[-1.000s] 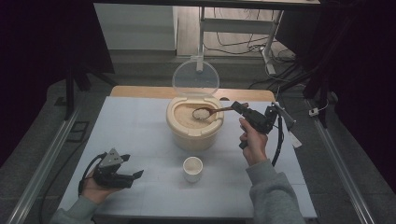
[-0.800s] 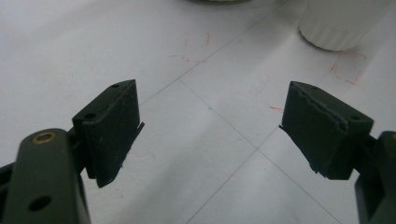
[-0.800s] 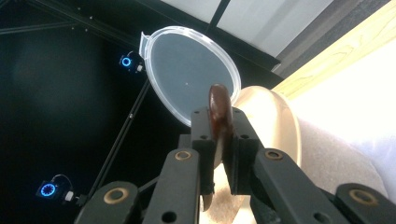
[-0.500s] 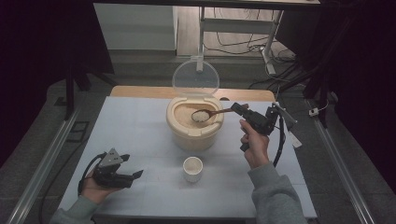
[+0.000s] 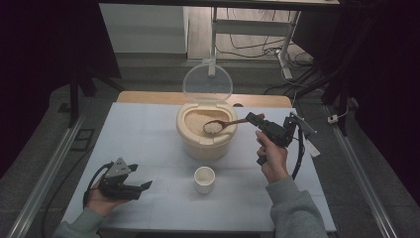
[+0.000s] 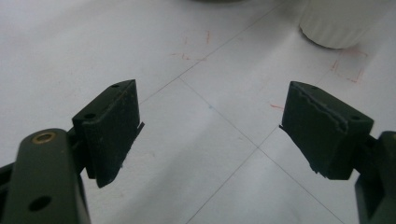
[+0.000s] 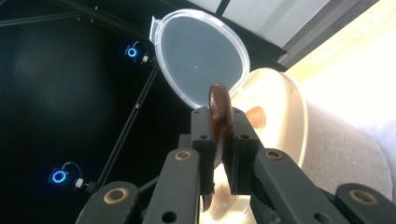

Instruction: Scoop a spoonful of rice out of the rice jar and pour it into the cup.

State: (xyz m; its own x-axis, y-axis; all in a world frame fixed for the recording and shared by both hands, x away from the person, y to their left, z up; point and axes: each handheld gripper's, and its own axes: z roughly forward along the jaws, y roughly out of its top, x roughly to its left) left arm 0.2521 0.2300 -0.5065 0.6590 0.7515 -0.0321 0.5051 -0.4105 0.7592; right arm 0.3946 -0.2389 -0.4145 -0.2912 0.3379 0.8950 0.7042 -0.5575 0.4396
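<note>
My right hand-held gripper (image 5: 256,118) is clamped on the handle of a wooden spoon (image 5: 222,125), jaws pressed tight against both sides of it; in the right gripper view (image 7: 219,140) the dark handle end sticks up between the 2 jaws. The spoon's bowl carries a heap of white rice (image 5: 213,128) and hangs just above the open mouth of the beige rice container (image 5: 205,141), whose clear round lid (image 5: 207,83) stands upright at its far edge. A small white cup (image 5: 204,179) stands on the surface (image 5: 148,134) just in front of the container, on my side of it. My left hand-held gripper (image 5: 141,187) rests on the surface well to the left of the container, nearer me, its jaws spread wide with nothing between them; the left gripper view (image 6: 210,135) has bare surface between the 2 jaws.
</note>
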